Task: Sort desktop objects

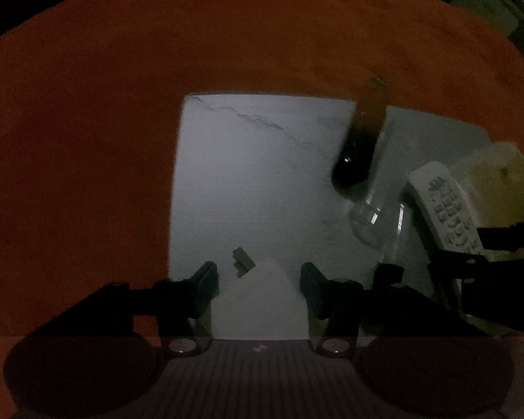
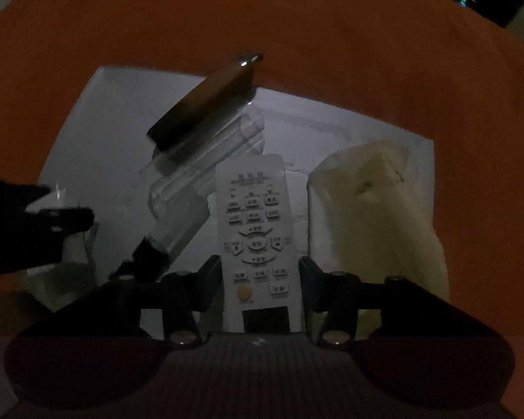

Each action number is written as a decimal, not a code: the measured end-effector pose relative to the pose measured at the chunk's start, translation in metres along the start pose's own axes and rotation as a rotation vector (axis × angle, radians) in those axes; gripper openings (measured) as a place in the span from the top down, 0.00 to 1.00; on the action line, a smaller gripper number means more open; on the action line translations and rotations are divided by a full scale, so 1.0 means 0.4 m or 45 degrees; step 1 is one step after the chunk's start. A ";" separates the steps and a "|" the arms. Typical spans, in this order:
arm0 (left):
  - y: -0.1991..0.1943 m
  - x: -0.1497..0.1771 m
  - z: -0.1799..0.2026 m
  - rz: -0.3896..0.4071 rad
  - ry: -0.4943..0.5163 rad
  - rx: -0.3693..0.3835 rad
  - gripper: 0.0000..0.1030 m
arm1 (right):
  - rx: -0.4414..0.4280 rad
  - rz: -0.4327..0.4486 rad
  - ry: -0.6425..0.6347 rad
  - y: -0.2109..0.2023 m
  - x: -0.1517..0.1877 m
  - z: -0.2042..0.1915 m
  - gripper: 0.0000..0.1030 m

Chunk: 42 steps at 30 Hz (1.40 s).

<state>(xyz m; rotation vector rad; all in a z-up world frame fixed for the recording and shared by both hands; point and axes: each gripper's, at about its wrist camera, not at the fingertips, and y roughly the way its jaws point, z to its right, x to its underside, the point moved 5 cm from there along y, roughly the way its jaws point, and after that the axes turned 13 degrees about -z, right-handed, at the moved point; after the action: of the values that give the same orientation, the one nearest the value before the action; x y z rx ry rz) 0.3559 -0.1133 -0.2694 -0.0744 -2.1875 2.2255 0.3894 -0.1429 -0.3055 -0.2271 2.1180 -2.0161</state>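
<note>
Right wrist view puts the white remote control (image 2: 258, 230) squarely between my right gripper (image 2: 260, 284) fingers, buttons facing up. The dark pads sit at both long edges of the remote, so I read these tongs as clasped on it, though the dim light keeps me from seeing firm contact. I take the remote as my landmark. It lies on a white board (image 2: 122, 132) that rests on an orange cloth (image 2: 332, 35). Just to the right of the remote sits a cream-coloured crumpled bag (image 2: 377, 209). To the left of the remote lies a clear plastic holder (image 2: 199, 171), and a dark flat bar (image 2: 206, 104) rests tilted across its far end. Further left of the remote, I see my other tool's black finger.

From the left wrist view, my left gripper (image 1: 258, 284) is spread wide with nothing between its fingers, hovering over a bare part of the board (image 1: 244, 174). A small tan scrap (image 1: 242, 262) lies just ahead of those fingers, well left of the remote (image 1: 443, 209).
</note>
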 end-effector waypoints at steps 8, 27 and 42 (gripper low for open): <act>0.000 0.025 0.004 -0.033 -0.011 -0.039 0.21 | -0.050 -0.055 0.045 0.024 0.013 0.010 0.45; 0.013 0.038 0.058 0.023 0.324 -0.017 0.72 | 0.024 0.032 -0.103 0.022 0.039 -0.032 0.52; 0.008 0.019 0.027 0.024 0.201 0.042 0.56 | -0.001 0.025 -0.077 0.029 0.039 -0.017 0.52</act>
<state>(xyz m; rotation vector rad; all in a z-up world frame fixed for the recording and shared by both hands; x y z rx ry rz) 0.3479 -0.1239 -0.2724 -0.2619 -2.0771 2.1821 0.3731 -0.1398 -0.3173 -0.2630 2.0770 -1.9720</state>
